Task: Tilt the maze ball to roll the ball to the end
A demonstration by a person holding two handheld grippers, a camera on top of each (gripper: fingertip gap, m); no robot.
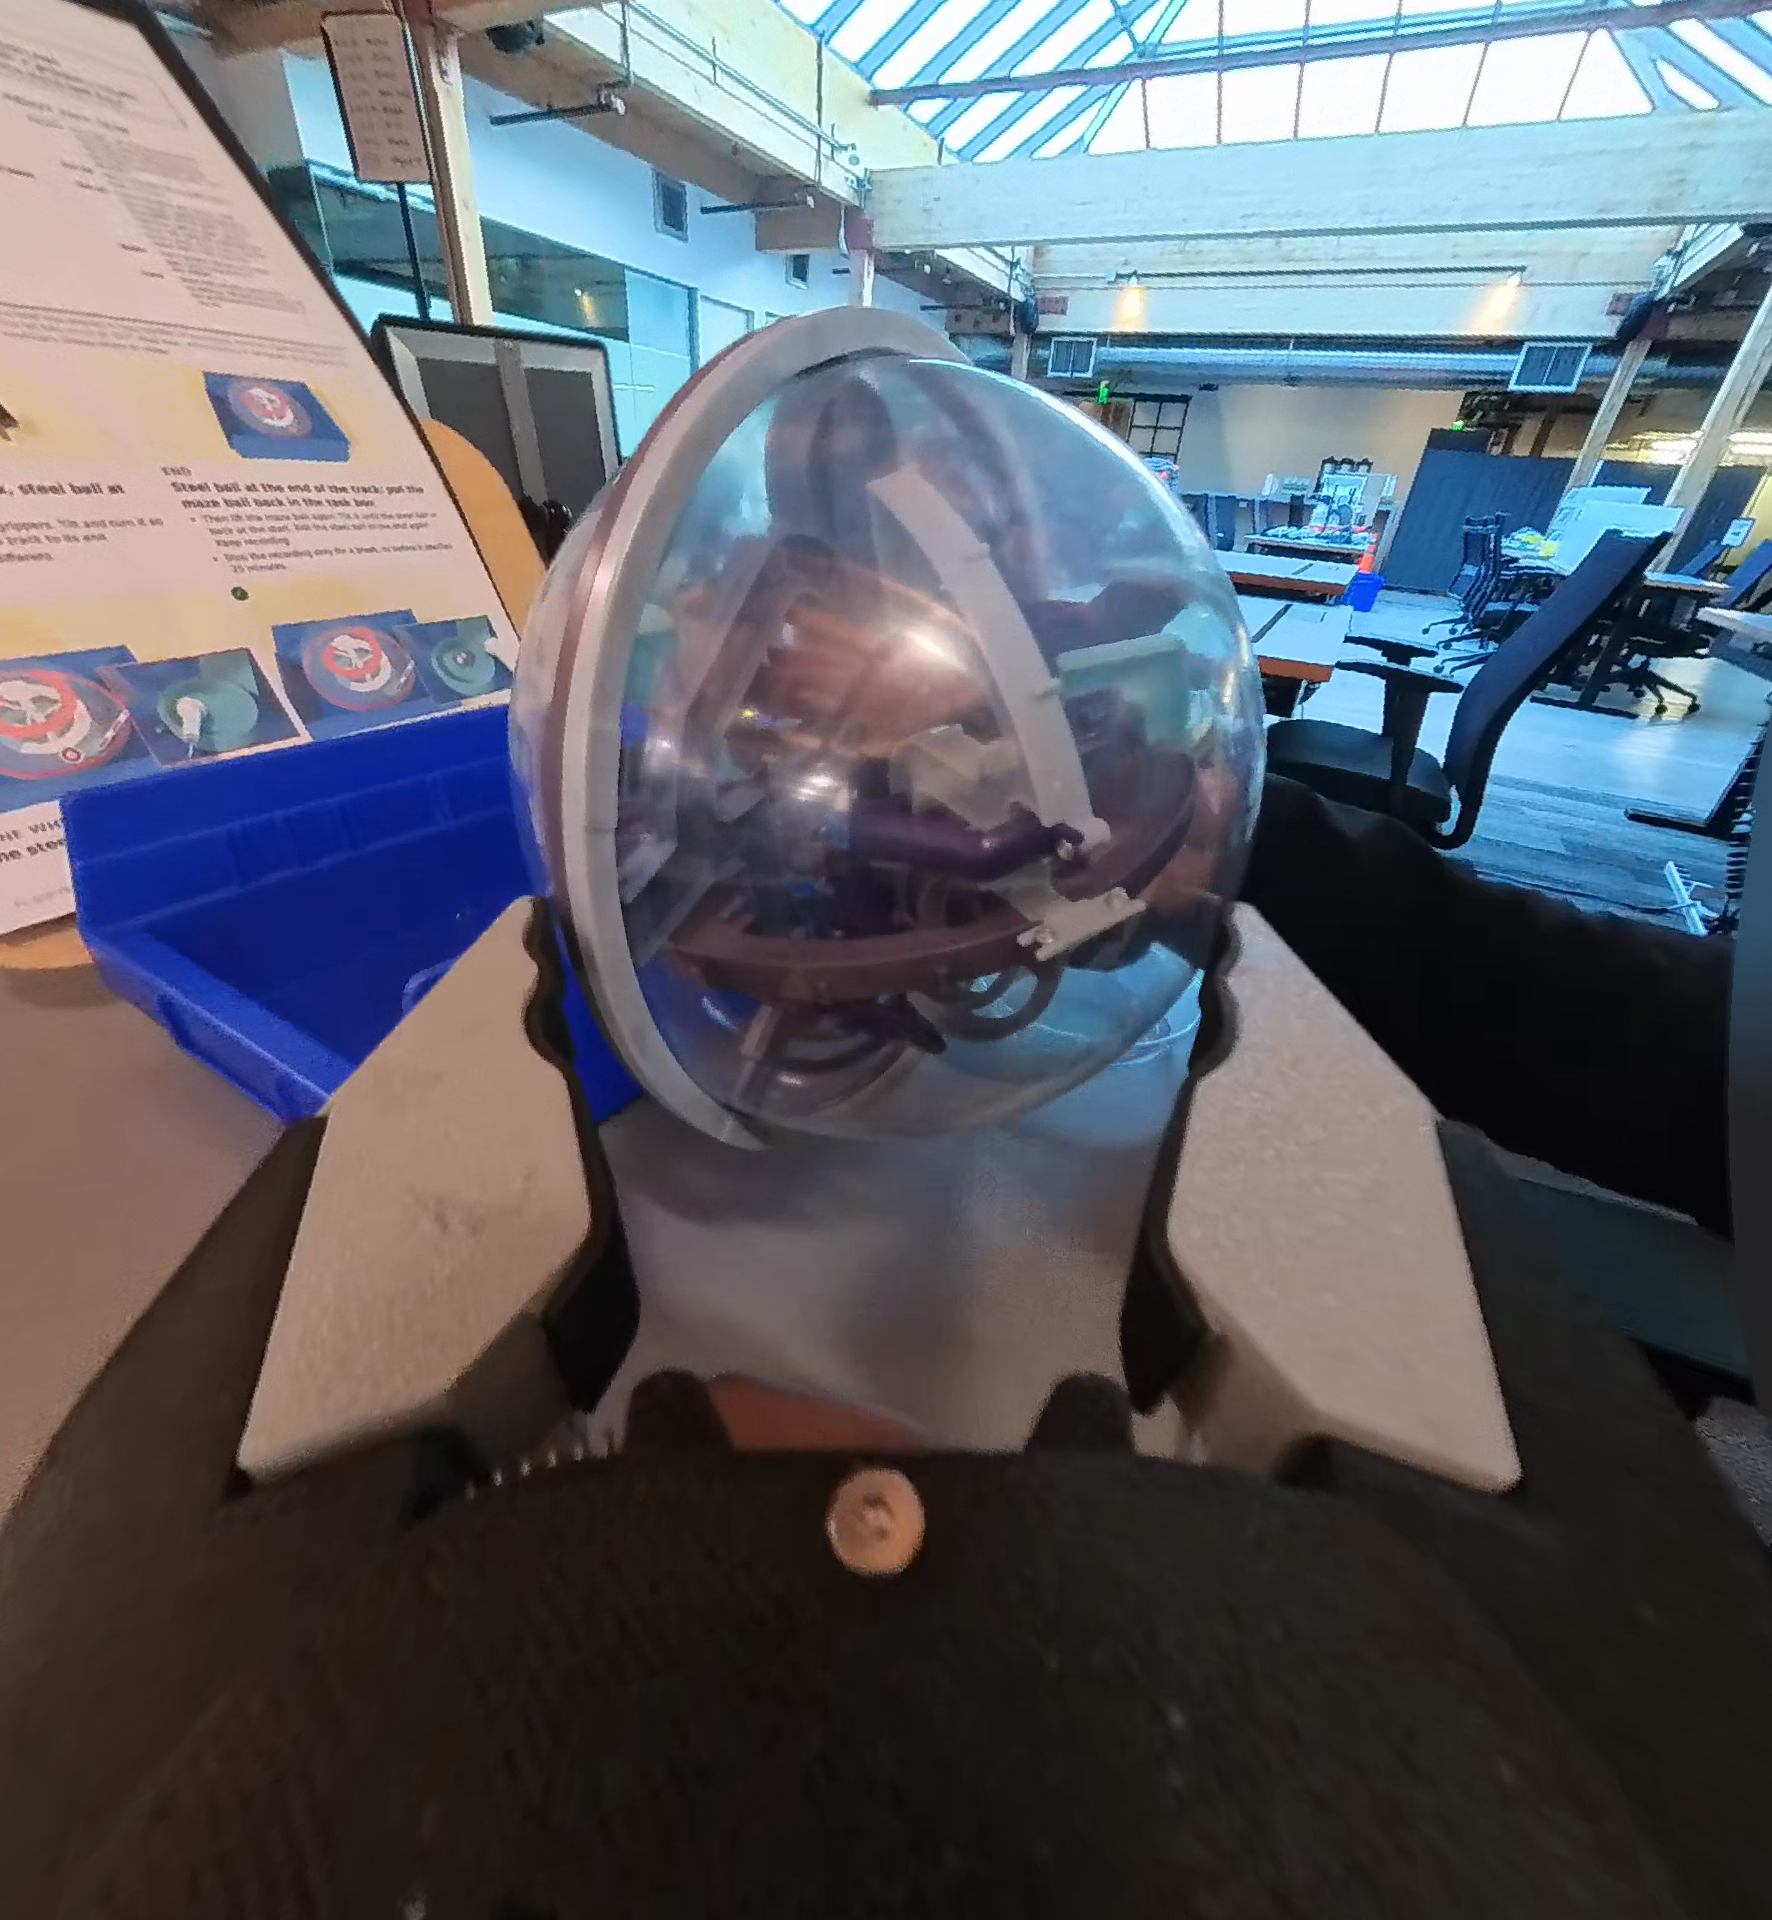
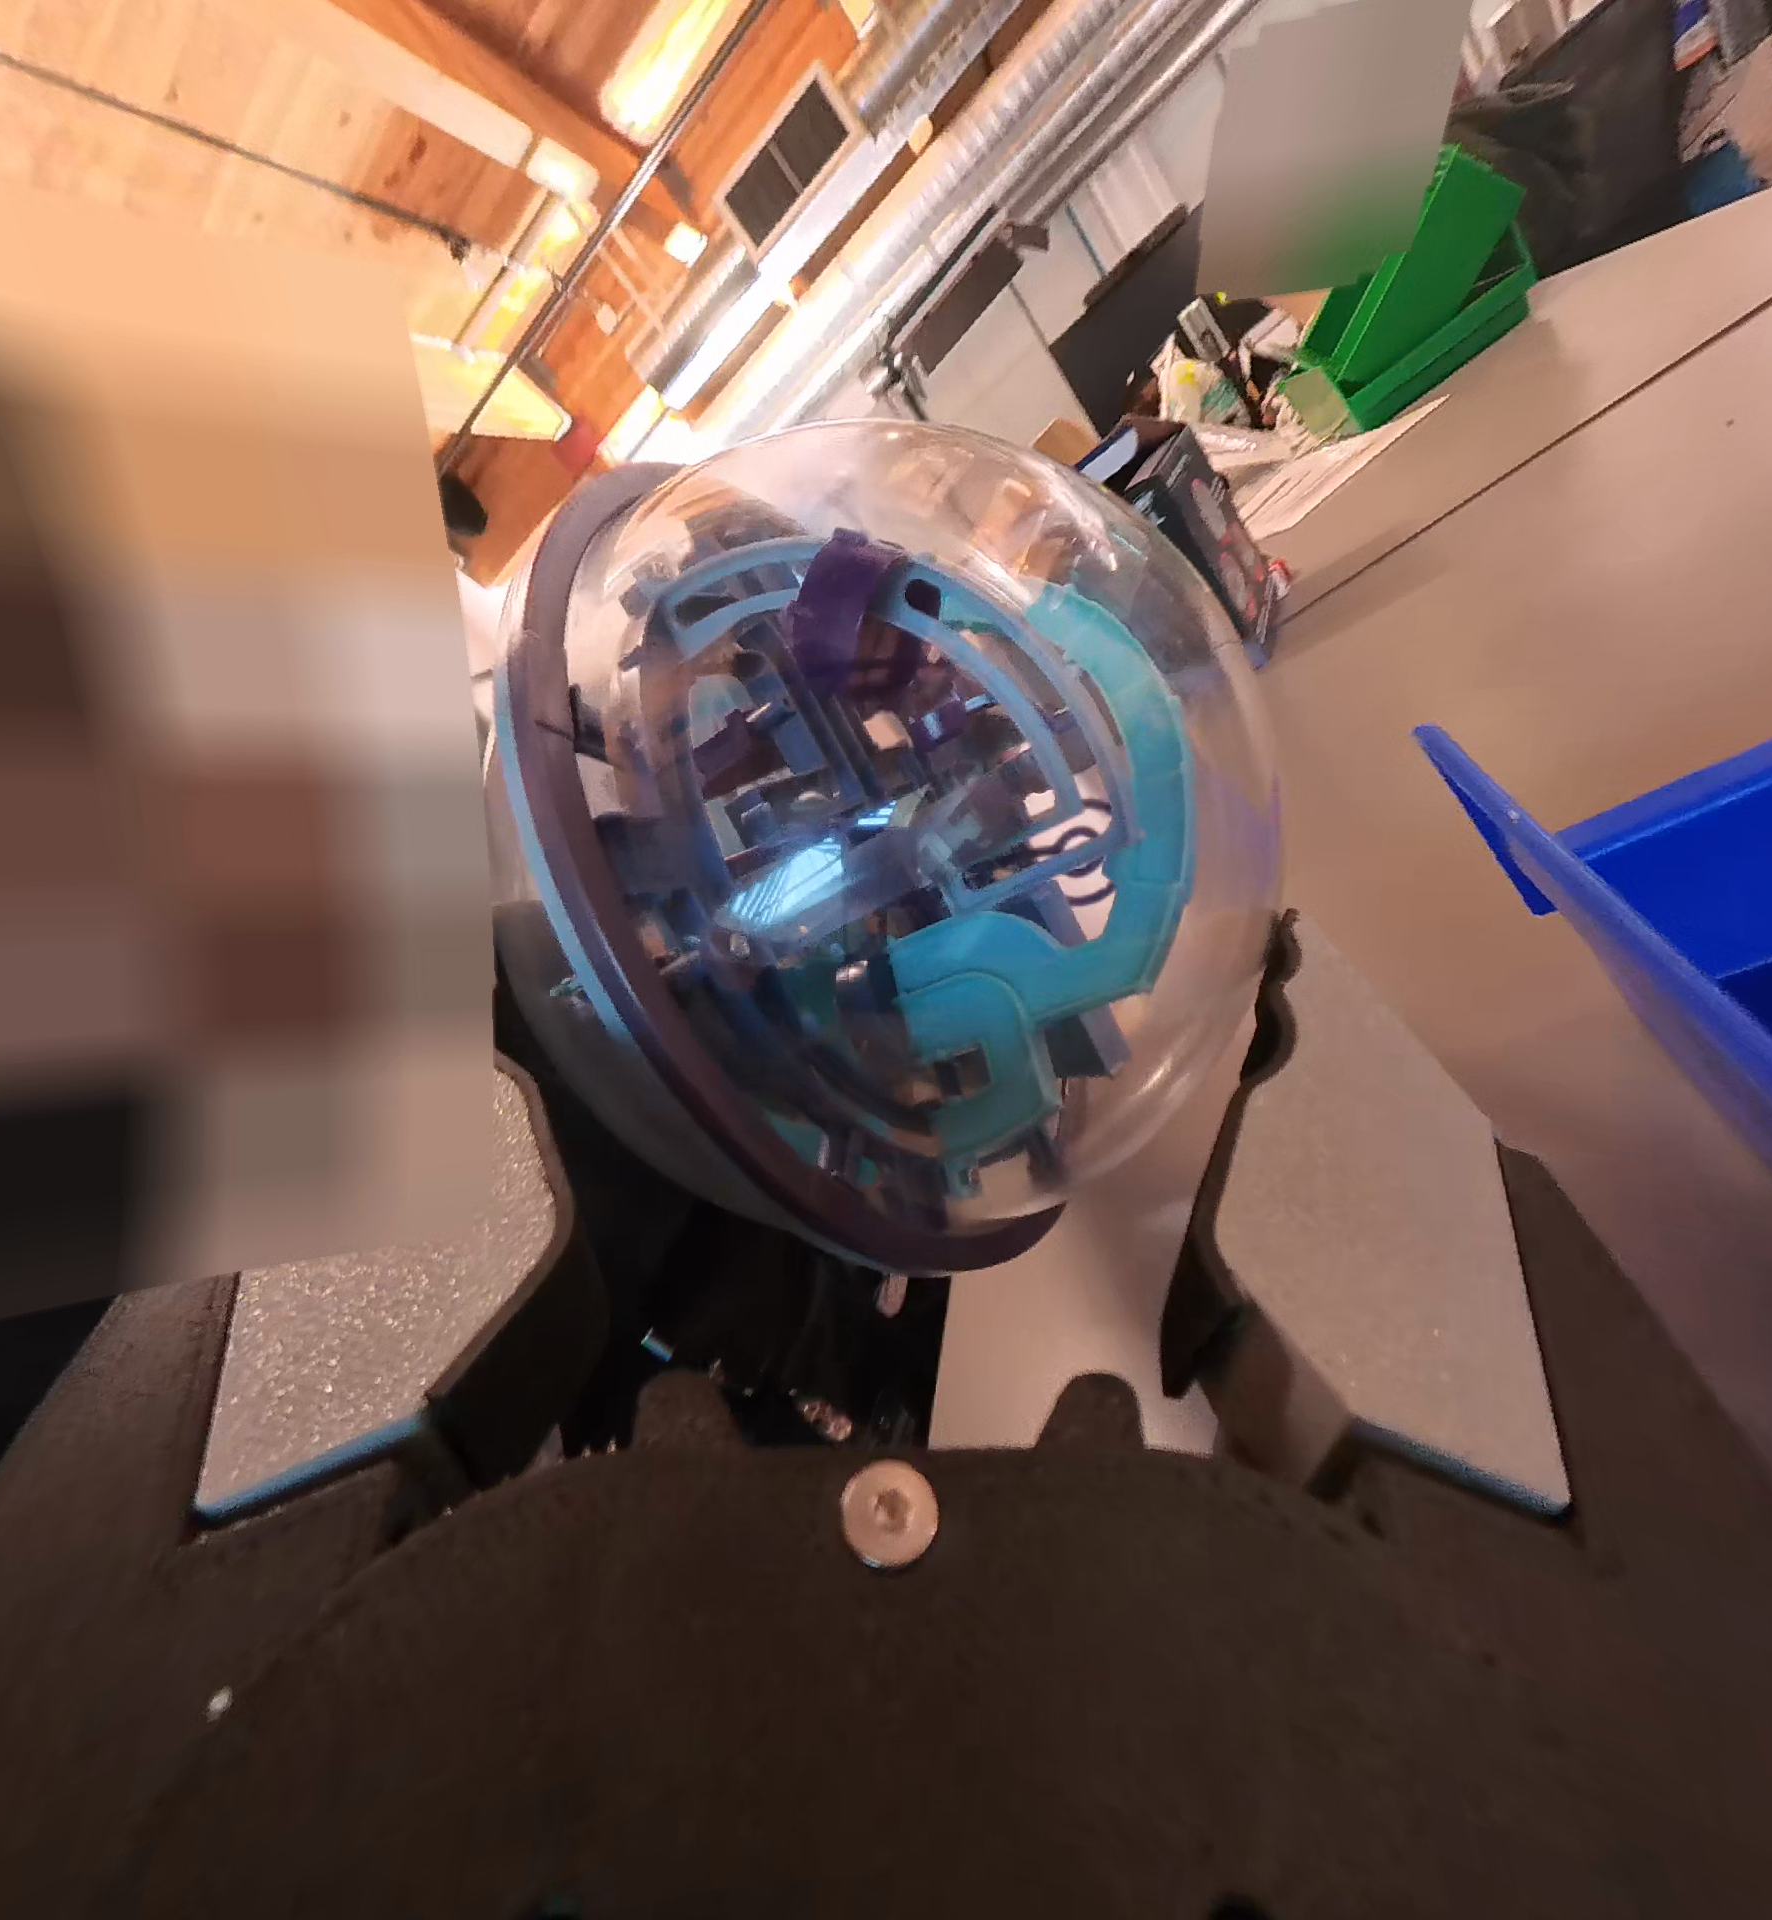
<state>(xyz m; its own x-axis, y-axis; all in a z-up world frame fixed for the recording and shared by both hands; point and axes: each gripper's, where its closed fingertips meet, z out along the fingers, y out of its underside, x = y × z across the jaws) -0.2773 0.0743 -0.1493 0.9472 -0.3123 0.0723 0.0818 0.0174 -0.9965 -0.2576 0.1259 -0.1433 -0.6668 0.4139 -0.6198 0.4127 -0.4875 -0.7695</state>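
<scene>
My left gripper (image 1: pixel 877 935): jaws clamped on maze ball (image 1: pixel 887 727), pads pressing both sides of clear shell. My right gripper (image 2: pixel 892 997): jaws grasping same maze ball (image 2: pixel 882 831) from opposite side. Ball held up above grey surface (image 1: pixel 82 1143), seam ring tilted, teal track facing right wrist view. Steel ball inside: cannot tell where. Blue bin (image 1: pixel 269 914) on surface beside ball, instruction sheet (image 1: pixel 134 468) standing behind bin.

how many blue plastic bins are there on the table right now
1. The blue bin sits open on the table, left of the maze ball in the left wrist view; its edge shows at right in the right wrist view. Others may lie out of view.
</scene>
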